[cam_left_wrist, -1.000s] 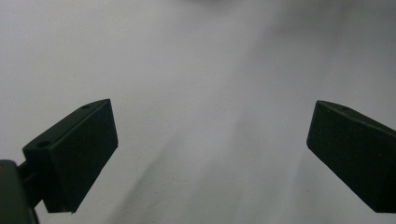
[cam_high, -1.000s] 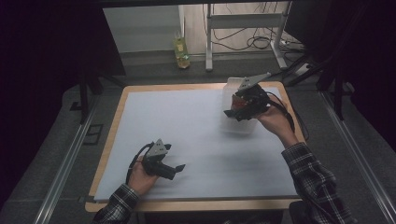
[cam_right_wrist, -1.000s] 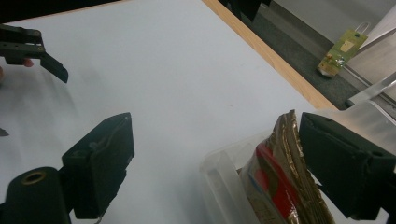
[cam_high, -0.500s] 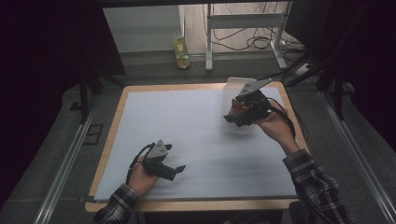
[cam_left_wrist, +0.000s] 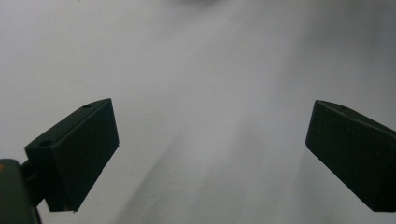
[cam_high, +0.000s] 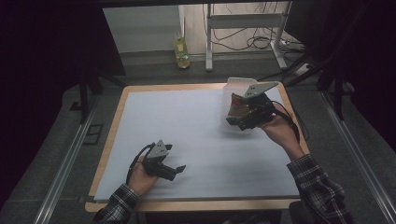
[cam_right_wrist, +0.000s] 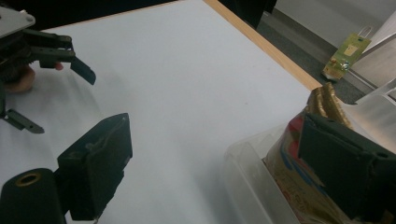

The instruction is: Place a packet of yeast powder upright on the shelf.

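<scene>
A clear plastic container [cam_high: 237,84] stands at the table's far right, with a gold packet [cam_high: 236,105] printed in red and blue inside it. My right gripper [cam_high: 238,122] hovers over the container's near side, open. In the right gripper view the container's wall [cam_right_wrist: 250,184] and the packet [cam_right_wrist: 287,163] sit between and beside the wide-apart jaws of that gripper [cam_right_wrist: 215,158]; one jaw is against the packet's side. My left gripper [cam_high: 179,171] rests low at the near left, open over bare white sheet [cam_left_wrist: 210,93].
A white sheet [cam_high: 196,116] covers the wooden-edged table [cam_high: 119,109]. A yellow-green bottle [cam_high: 181,50] stands on the floor beyond the far edge, beside a metal stand's legs [cam_high: 208,44]. The left gripper [cam_right_wrist: 46,53] appears far off in the right gripper view.
My right gripper has dropped slightly nearer and lower over the container. The left gripper has stayed put.
</scene>
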{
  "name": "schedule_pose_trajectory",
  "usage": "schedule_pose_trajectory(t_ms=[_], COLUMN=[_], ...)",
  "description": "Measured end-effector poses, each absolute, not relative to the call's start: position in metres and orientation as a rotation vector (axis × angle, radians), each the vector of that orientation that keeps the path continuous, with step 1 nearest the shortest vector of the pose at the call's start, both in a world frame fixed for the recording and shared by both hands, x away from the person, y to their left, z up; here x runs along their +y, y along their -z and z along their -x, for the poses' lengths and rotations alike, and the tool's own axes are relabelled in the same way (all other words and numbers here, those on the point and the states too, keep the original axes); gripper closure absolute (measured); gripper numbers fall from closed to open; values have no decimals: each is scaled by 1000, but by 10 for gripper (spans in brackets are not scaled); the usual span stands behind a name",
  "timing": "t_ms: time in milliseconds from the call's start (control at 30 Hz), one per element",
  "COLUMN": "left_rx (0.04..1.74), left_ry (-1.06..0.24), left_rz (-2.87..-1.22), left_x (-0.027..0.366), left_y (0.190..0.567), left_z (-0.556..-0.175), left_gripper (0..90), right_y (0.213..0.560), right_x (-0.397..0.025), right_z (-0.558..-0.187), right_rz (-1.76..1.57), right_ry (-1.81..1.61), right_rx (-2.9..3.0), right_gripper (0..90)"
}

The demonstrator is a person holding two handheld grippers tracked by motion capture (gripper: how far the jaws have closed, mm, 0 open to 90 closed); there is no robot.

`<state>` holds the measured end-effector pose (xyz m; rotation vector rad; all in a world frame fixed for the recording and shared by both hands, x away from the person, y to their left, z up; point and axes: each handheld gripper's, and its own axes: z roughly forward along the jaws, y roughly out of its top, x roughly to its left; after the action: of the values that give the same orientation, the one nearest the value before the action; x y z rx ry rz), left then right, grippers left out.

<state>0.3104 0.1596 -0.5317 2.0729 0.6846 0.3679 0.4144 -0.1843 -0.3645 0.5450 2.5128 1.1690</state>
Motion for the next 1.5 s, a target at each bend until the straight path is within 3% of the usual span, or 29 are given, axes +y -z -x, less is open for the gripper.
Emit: schedule_pose_trajectory(t_ms=[433, 1500], left_rx=[686, 683], left_ry=[-367, -365], left_rz=[-2071, -2073], left_x=[159, 159], left_y=[532, 532], left_z=[-310, -309], left_gripper=[27, 28], right_y=[364, 398], right_x=[-192, -211], right_z=[-397, -363], right_rz=[-549, -632], right_ry=[-1176, -1216], right_rx=[2516, 2527], right_gripper=[103, 60])
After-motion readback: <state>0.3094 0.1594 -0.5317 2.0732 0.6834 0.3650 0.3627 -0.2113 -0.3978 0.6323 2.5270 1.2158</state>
